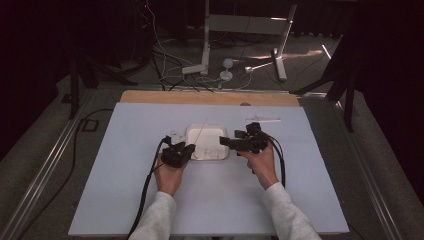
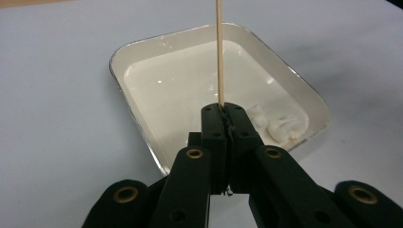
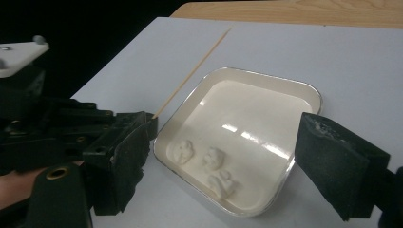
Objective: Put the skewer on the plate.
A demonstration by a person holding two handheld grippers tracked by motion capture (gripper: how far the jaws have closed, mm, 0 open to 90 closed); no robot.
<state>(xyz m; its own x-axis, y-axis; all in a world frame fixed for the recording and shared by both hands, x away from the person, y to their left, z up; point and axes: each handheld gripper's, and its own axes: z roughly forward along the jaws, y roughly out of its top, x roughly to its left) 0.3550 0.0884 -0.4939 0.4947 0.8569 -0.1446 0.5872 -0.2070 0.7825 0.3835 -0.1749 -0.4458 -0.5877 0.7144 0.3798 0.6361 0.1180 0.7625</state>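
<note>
Skewer, top cut off, pinched in left gripper above tray.

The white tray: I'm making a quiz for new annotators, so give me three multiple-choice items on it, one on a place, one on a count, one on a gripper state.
1. Where does the white tray sit?
A. between the two grippers
B. at the table's far left corner
C. on the floor

2. How many pale lumps lie in it?
A. one
B. three
C. six

3. What is the left gripper doing?
A. hanging open
B. shut on a spoon
C. shut on the wooden skewer

Answers: 1 A, the high view shows a gripper at each side; 2 B, the right gripper view shows three; 3 C, the jaws pinch the stick's end.
</note>
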